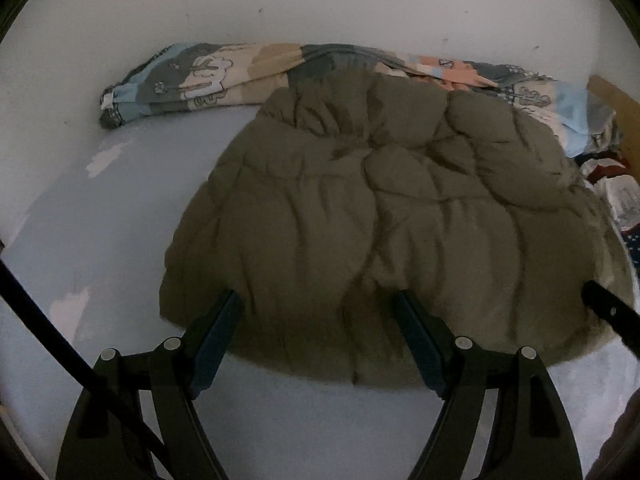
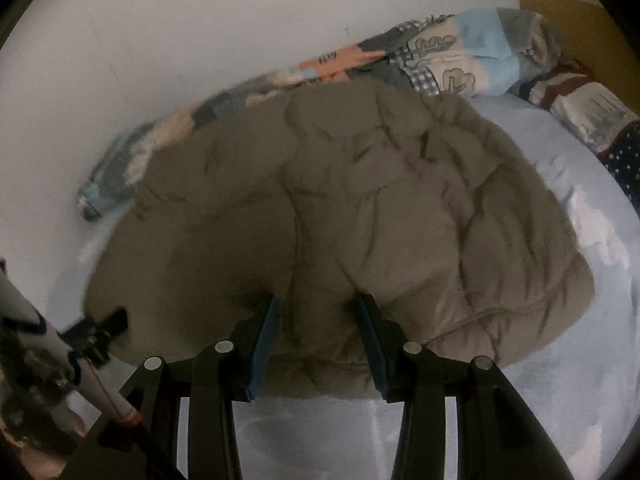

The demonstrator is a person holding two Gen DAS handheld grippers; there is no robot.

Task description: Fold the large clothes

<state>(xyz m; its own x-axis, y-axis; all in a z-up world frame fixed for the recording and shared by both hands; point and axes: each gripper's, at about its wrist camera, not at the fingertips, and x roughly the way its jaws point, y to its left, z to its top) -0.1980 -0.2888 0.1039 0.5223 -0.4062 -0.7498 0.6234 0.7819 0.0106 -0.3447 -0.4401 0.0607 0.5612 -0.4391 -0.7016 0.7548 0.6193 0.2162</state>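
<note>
An olive puffer jacket [image 1: 380,216] [image 2: 340,208] lies spread on a pale blue bed sheet [image 1: 100,220], its hem toward me. My left gripper [image 1: 318,304] hovers open over the hem's left half, nothing between its fingers. My right gripper [image 2: 318,304] sits on the hem's right part with its jaws half closed and a bunched ridge of jacket fabric pinched between the blue pads [image 2: 264,340]. The right gripper's tip [image 1: 600,304] shows at the jacket's right edge in the left wrist view. In the right wrist view, the left gripper [image 2: 100,332] appears blurred at the jacket's left edge.
A rolled patchwork quilt [image 1: 208,76] [image 2: 440,60] lies along the white wall [image 1: 320,0] behind the jacket. Folded bedding and a dark dotted cloth [image 2: 624,160] sit at the right by a brown headboard [image 2: 580,20]. A person's patterned sleeve [image 2: 24,380] is at lower left.
</note>
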